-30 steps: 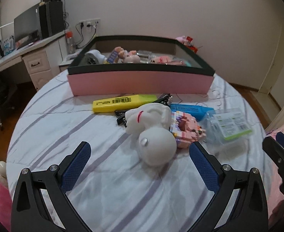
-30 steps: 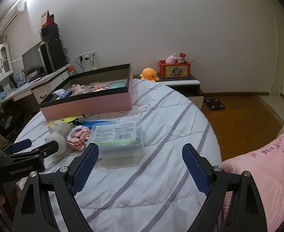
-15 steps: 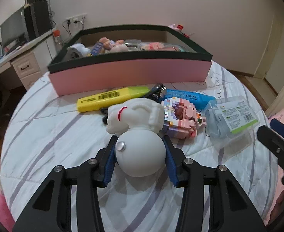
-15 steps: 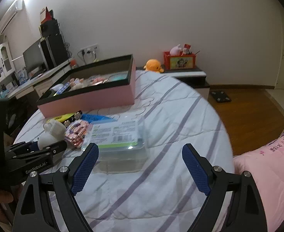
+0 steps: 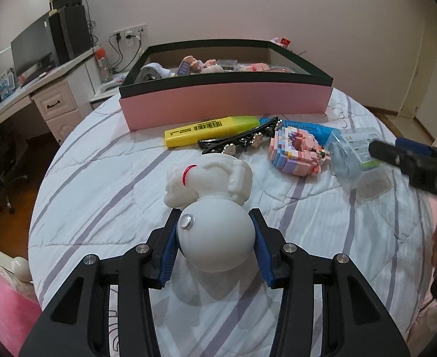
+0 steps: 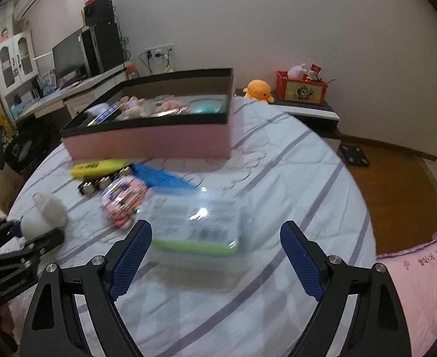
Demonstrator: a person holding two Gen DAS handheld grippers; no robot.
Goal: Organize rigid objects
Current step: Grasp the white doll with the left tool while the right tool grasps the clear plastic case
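Observation:
My left gripper (image 5: 215, 238) is shut on a white toy figure (image 5: 212, 202), gripping its round base above the striped bedspread; the figure also shows in the right wrist view (image 6: 47, 211). My right gripper (image 6: 215, 255) is open and empty, just short of a clear plastic case with a green label (image 6: 194, 226), also seen in the left wrist view (image 5: 358, 154). A pink block toy (image 5: 295, 151), a black hair clip (image 5: 239, 141), a yellow highlighter (image 5: 209, 129) and a blue pen pack (image 5: 307, 126) lie before the pink box (image 5: 224, 101).
The pink box with a dark rim (image 6: 147, 142) holds several small toys. The round bed's edge drops to a wooden floor (image 6: 396, 184) at the right. A desk with a monitor (image 5: 34, 53) stands at the left, a low table with an orange plush (image 6: 258, 90) behind.
My left gripper closed on the white figure and pulled it back from the pile, uncovering the hair clip. My right gripper moved forward toward the clear case.

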